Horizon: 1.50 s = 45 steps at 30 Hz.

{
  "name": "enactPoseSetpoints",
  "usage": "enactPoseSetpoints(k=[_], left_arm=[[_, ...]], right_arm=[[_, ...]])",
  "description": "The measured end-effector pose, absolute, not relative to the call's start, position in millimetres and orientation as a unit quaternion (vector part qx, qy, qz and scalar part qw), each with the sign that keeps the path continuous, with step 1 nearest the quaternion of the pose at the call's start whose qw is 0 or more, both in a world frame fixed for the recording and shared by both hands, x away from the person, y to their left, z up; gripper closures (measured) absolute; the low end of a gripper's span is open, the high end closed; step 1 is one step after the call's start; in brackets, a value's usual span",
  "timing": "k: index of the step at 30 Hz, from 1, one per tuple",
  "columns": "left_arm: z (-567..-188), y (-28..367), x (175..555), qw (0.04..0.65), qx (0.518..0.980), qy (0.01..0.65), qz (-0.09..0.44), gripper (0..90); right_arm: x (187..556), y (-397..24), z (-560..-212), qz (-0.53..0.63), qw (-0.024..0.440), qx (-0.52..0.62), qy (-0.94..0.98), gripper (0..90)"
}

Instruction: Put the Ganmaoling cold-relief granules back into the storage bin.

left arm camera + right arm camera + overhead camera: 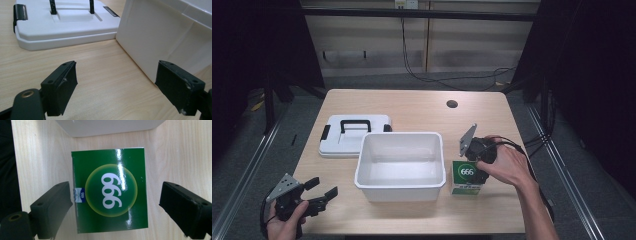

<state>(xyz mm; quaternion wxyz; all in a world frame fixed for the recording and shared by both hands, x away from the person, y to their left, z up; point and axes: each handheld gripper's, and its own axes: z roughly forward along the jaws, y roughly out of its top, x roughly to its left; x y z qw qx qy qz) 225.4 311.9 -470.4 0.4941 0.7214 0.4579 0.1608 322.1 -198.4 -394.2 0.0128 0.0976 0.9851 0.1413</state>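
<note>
- Left gripper (323,192), near edge of the surface (412,107): fingers (60,87) spread wide, holding nothing; the white bin (402,165) just beyond, the lid (354,135) farther.
- Right gripper (115,202): fingers (51,208) wide apart, straddling the green box (110,190) from above, one finger at its edge, the other clear.

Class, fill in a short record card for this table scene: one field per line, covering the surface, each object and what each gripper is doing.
surface: wooden table
bin: white open bin, nothing visible inside
lid: white lid with black handle, flat on the table, behind the bin's left corner
box: green box marked 999, on the table right of the bin
left gripper: jaws open, over bare table near the bin's wall
right gripper: jaws open, straddling the green box, not closed on it
</note>
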Motion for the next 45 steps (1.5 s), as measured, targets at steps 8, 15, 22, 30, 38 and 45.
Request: enactPoseSetpoints(k=[8,15,22,30,38,45], left_arm=[[-470.5,311.9,225.5,0.494,0.721,0.458,0.16,17.0],[-470.8,311.5,225.7,0.495,0.72,0.459,0.159,17.0],[-470.9,311.7,225.9,0.495,0.72,0.46,0.159,17.0],[-470.6,311.9,225.8,0.495,0.721,0.458,0.159,17.0],[-470.5,311.2,225.2,0.497,0.721,0.458,0.156,17.0],[-470.5,311.7,225.3,0.496,0.72,0.458,0.158,17.0]], right_arm=[[326.1,-197.5,-405.5,0.121,-0.002,0.101,0.987,9.3],[325.0,-195.5,-407.2,0.118,-0.018,0.092,0.989,9.3],[327.1,-195.3,-411.6,0.098,-0.027,0.095,0.99,9.4],[329.1,-187.7,-422.3,0.069,-0.033,0.086,0.993,12.0],[330.4,-181.5,-422.8,0.047,-0.032,0.084,0.995,12.8],[329.3,-177.6,-422.7,0.027,-0.034,0.086,0.995,14.8]])
